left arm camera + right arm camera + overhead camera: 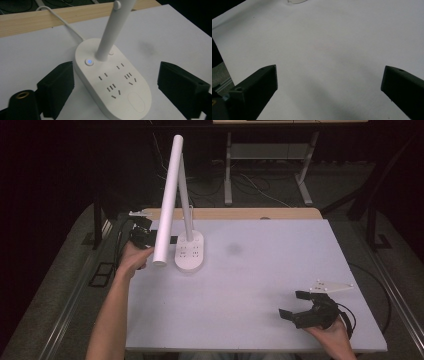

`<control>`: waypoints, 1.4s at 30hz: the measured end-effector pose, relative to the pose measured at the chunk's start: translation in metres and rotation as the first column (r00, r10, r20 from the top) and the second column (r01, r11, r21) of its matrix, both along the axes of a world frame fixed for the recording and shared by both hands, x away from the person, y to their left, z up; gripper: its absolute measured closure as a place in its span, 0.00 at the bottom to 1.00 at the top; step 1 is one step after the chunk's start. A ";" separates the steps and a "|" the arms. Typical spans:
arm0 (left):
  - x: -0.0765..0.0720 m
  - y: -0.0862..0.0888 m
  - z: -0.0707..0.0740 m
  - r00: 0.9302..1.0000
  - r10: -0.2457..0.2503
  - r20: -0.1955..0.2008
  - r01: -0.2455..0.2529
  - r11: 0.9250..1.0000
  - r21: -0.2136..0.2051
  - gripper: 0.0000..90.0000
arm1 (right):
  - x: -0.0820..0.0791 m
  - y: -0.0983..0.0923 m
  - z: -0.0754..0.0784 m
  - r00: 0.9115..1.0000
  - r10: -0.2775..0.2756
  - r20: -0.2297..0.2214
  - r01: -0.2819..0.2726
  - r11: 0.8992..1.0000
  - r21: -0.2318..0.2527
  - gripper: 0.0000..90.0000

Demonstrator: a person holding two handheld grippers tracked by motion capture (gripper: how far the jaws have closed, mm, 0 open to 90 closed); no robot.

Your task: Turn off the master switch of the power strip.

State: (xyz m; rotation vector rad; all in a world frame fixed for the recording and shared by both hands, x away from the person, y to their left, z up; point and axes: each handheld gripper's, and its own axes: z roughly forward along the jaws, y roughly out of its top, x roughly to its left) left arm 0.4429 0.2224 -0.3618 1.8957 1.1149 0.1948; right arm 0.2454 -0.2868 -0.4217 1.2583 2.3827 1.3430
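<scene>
High view is showing a white lamp (172, 195) standing on the tabletop (260, 270) at the far left, its oval base (190, 252) carrying sockets. Left tool (141, 236) is sitting just beside the base — in the left gripper view its jaws are standing apart, one on each side of the base (112, 82), where a button (89, 62) is glowing blue. Right tool (300, 307) is resting near the right front corner, jaws apart — holding nothing.
</scene>
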 end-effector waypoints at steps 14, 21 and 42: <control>0.018 0.003 -0.004 0.999 0.017 -0.028 -0.018 0.999 -0.034 0.26 | 0.000 -0.001 0.000 1.000 -0.001 -0.006 0.001 1.000 -0.001 0.00; 0.026 -0.004 -0.004 0.999 0.017 -0.034 -0.018 1.000 -0.024 0.32 | 0.000 -0.002 0.000 1.000 0.000 -0.003 0.000 1.000 -0.001 0.00; 0.041 -0.016 -0.024 0.995 0.091 -0.050 -0.094 0.994 -0.058 0.73 | 0.000 -0.002 0.000 1.000 0.002 -0.006 -0.002 1.000 -0.001 0.00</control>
